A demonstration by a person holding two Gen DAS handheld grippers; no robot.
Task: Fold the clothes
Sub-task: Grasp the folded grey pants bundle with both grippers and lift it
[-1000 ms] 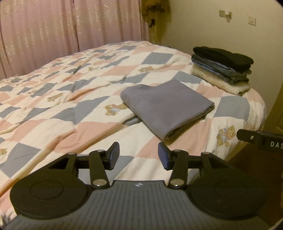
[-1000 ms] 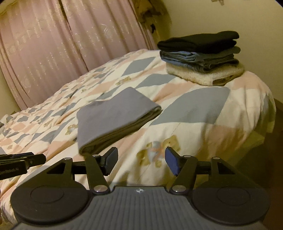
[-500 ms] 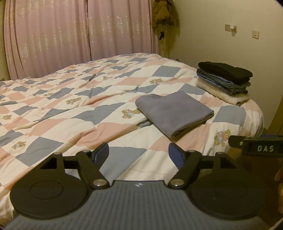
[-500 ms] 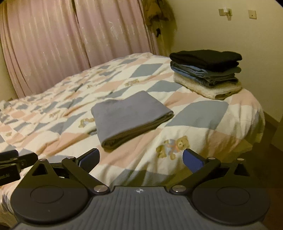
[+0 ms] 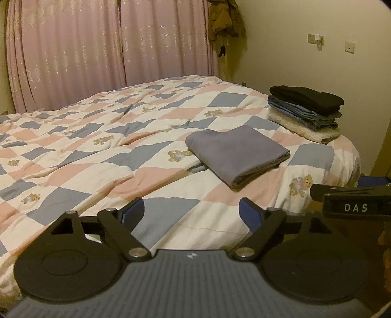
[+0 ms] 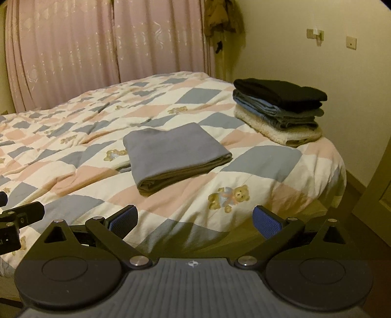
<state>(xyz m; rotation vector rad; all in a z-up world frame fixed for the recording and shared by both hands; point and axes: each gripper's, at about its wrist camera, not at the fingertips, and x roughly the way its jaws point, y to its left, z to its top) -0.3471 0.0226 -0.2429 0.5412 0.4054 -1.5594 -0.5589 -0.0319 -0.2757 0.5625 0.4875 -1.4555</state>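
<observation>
A folded grey cloth (image 5: pixel 234 154) (image 6: pixel 173 151) lies flat on the checked quilt (image 5: pixel 97 156) (image 6: pixel 264 161) of the bed. At the bed's far right corner stands a stack of folded clothes (image 5: pixel 305 112) (image 6: pixel 278 110): black on top, blue-grey in the middle, cream fleece below. My left gripper (image 5: pixel 191 211) hangs over the near edge of the bed, well short of the grey cloth, its jaws opening with nothing between them. My right gripper (image 6: pixel 195 221) is wide open and empty, also back from the cloth. Each gripper's black body shows at the edge of the other's view.
Pink curtains (image 5: pixel 110 53) hang behind the bed. A cream wall (image 6: pixel 305 61) with switch plates runs along the right, with brown floor (image 6: pixel 352 195) beside the bed. A garment hangs in the corner (image 5: pixel 224 19).
Both grippers have drawn back and up from the grey cloth, which now looks smaller. Both sets of jaws have spread much wider.
</observation>
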